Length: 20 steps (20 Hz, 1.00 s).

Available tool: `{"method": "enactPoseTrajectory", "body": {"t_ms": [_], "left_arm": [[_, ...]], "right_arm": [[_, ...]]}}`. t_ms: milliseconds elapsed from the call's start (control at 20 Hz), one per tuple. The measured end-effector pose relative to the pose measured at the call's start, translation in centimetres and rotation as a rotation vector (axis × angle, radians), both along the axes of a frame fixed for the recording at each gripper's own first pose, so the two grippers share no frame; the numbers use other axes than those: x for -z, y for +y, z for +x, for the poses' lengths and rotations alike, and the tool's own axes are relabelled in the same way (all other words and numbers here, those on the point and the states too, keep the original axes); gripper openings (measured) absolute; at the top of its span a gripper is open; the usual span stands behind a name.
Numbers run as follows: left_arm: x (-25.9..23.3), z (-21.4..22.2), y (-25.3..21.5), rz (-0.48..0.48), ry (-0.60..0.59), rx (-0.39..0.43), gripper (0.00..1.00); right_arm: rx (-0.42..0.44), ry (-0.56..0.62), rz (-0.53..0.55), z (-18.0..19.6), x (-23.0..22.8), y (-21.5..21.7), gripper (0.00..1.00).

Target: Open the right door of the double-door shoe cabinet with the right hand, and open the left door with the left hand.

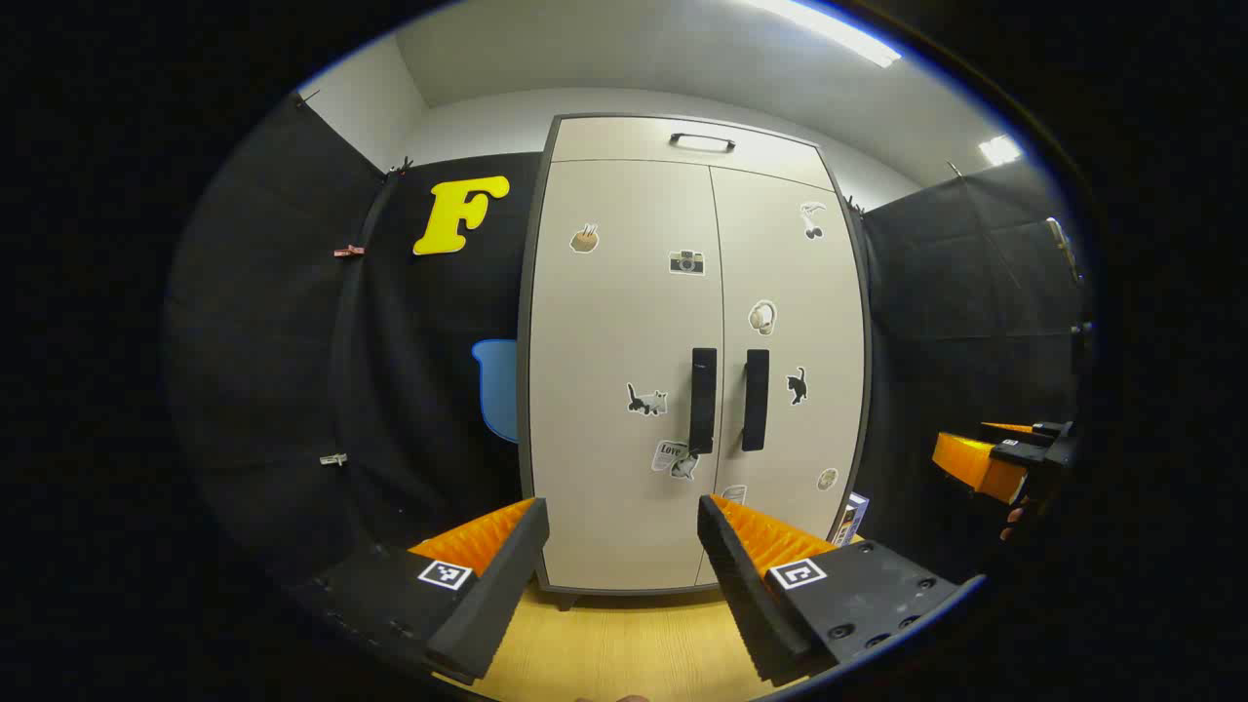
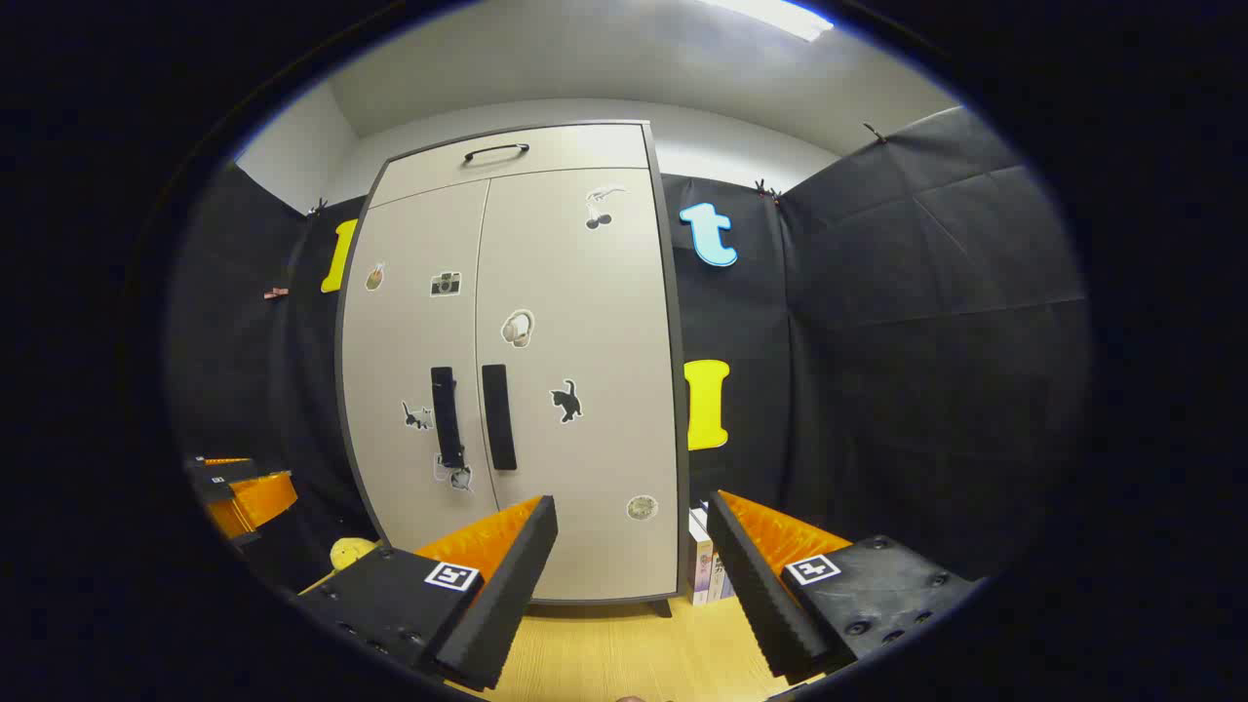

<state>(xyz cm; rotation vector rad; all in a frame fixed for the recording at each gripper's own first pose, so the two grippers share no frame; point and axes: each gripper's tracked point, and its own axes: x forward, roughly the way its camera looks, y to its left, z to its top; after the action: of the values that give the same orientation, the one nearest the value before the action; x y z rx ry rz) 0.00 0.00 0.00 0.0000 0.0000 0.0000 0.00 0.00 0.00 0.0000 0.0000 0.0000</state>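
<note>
The left gripper point(image 1: 622, 546), with black fingers lined in ribbed orange, is held with its jaws apart and nothing between them; the right gripper point(image 2: 632, 546) is likewise spread and empty. Both are aimed forward at the pale grey double-door shoe cabinet point(image 1: 624, 507), which stands upright on the light wooden floor point(image 1: 624, 643) against the black cloth wall, well clear of both sets of fingertips. Both doors are seen closed. 2 black vertical bar handles flank the centre seam: the left door handle point(image 1: 702, 400) and the right door handle point(image 2: 498, 416). Each long axis runs up and down, so a horizontal jaw opening is judged suitable. In the right gripper view, the right door handle lies ahead, above and to the left of the fingers; in the left gripper view, the left door handle lies ahead, above and slightly right. The right gripper point(image 1: 985, 463) is also seen at the right edge of the left gripper view.
</note>
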Motion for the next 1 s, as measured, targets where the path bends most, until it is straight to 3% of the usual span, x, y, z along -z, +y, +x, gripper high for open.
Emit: {"method": "enactPoseTrajectory", "body": {"t_ms": [1000], "left_arm": [[1.2,-2.0,3.6,0.007,0.028,0.034,0.95]], "right_arm": [[-0.027,0.013,-0.038,-1.8,-0.3,5.7,0.98]]}}
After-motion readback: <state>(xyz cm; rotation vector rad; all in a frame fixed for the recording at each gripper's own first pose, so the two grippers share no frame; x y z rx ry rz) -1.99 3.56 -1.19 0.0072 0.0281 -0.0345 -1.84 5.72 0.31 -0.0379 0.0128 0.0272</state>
